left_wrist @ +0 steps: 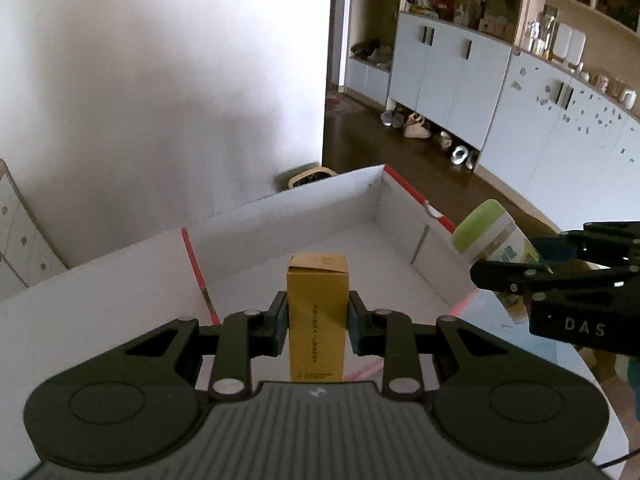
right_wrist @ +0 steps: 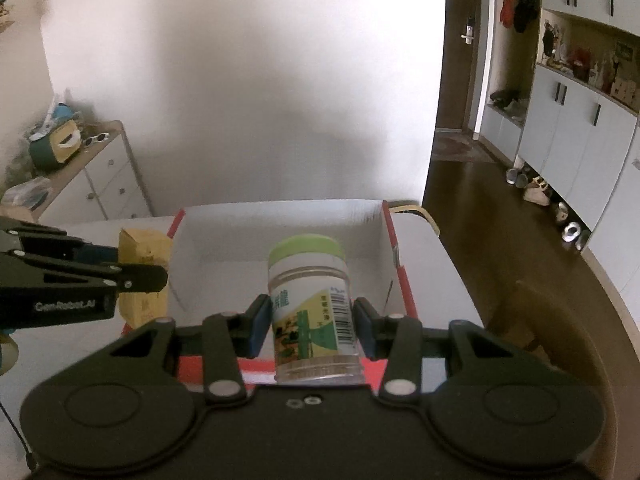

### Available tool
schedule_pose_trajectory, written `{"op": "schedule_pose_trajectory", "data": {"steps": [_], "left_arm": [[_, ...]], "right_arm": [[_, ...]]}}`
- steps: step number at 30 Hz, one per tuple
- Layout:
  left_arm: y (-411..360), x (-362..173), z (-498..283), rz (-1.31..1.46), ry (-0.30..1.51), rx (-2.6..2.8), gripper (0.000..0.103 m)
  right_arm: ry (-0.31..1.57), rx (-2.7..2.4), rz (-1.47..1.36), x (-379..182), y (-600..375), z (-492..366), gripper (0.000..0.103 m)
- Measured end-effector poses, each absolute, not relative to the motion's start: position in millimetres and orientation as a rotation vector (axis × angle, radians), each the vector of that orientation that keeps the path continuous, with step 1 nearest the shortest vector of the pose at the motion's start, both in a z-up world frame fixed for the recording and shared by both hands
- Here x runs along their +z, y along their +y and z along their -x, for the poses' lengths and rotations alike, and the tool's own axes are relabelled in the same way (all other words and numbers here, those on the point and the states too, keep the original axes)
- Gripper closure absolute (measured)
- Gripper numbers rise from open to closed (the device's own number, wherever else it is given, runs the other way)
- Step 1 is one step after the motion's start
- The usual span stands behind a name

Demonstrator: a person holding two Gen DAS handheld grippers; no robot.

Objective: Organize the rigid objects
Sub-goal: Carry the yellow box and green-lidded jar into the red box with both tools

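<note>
- Far left in the right wrist view: a low white chest of drawers [right_wrist: 108, 184] against the wall, cluttered on top with a teal bag [right_wrist: 52, 148], sunglasses and other small items.
- Beside it, a broad plain white wall [right_wrist: 256, 80] filling the middle of both views, shaded lower down.
- On the desk [right_wrist: 440, 272], pale and glossy: a white cardboard box [right_wrist: 280, 220] with red edges, open at the top, interior bare white.
- Left gripper [left_wrist: 318, 320] pinching a yellow carton [left_wrist: 317, 316] by its two sides, pads pressed flat against it; carton upright, lifted above the near-left part of the box, not resting on anything.
- Right gripper [right_wrist: 312, 324] clamped on a clear plastic jar [right_wrist: 310, 308] with a green lid and printed label; jar tilted slightly, held above the near edge of the box.
- Seen from the left wrist camera, the jar [left_wrist: 492, 248] and right gripper [left_wrist: 516, 280] just outside the box's right wall.
- Past the wall's end, a dark wooden floor [right_wrist: 480, 184] leading to a door with a handle.
- Far right: tall pale blue cabinets [left_wrist: 452, 76] with open shelves full of small objects, shoes [left_wrist: 416, 126] lined up on the floor beneath.
</note>
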State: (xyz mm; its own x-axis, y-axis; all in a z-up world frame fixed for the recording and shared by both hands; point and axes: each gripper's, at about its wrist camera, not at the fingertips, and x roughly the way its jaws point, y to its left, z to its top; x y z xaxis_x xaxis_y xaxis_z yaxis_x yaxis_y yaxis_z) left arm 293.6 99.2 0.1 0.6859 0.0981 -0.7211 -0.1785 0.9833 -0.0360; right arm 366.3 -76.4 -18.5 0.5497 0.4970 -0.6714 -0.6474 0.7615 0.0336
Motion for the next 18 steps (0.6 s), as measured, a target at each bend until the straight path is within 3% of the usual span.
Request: {"op": "schedule_pose_trajectory", "data": {"steps": [18], "left_arm": [[138, -70, -398, 0.028, 0.965, 0.158, 0.074]], "right_arm": [[0.794, 0.662, 0.326, -84, -10, -421, 0.060]]}}
